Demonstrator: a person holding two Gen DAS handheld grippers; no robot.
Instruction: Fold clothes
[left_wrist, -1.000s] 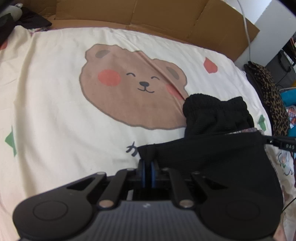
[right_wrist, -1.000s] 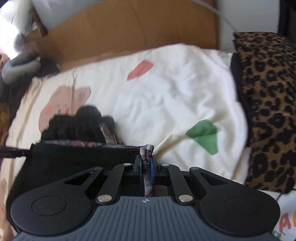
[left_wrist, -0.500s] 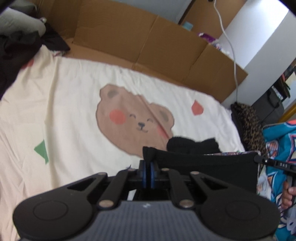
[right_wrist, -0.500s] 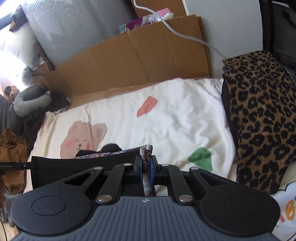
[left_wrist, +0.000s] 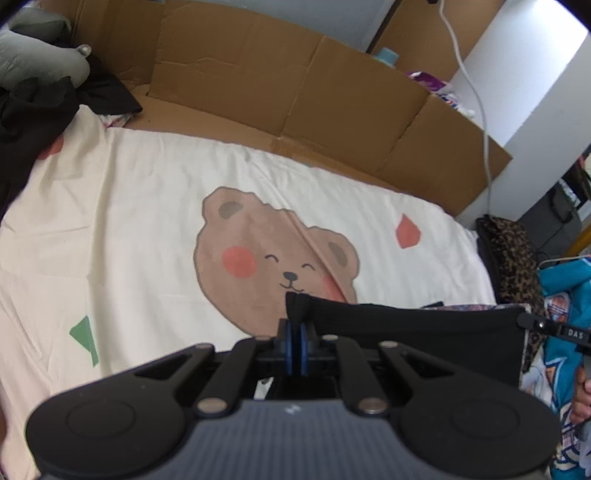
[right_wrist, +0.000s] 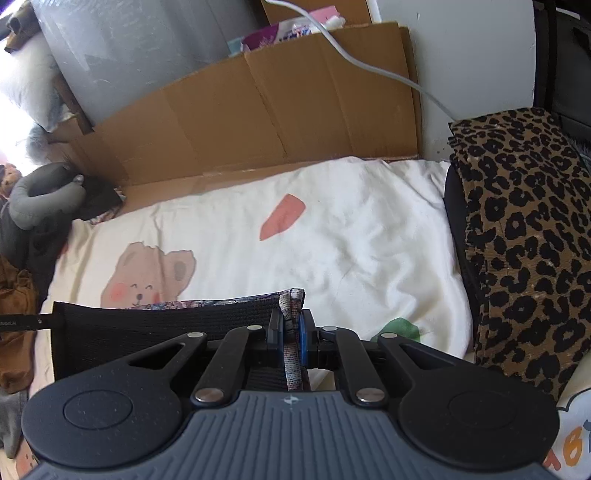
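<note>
I hold the black garment (left_wrist: 413, 332) stretched taut above the bear-print sheet (left_wrist: 147, 221), left gripper (left_wrist: 294, 332) and right gripper (right_wrist: 290, 328) each clamped on 1 corner, so next I should lower it flat toward 12 o'clock.

Bottom of the left wrist frame: the left gripper (left_wrist: 294, 345) is matte black, two round lobes with embossed discs, four flat link bars pinned by silver rivets, blue pads at centre. A ribbed grey housing with a small white logo sits below. The right gripper (right_wrist: 291, 341) looks the same in its own view, with a blue pad and ribbed grey base.
</note>
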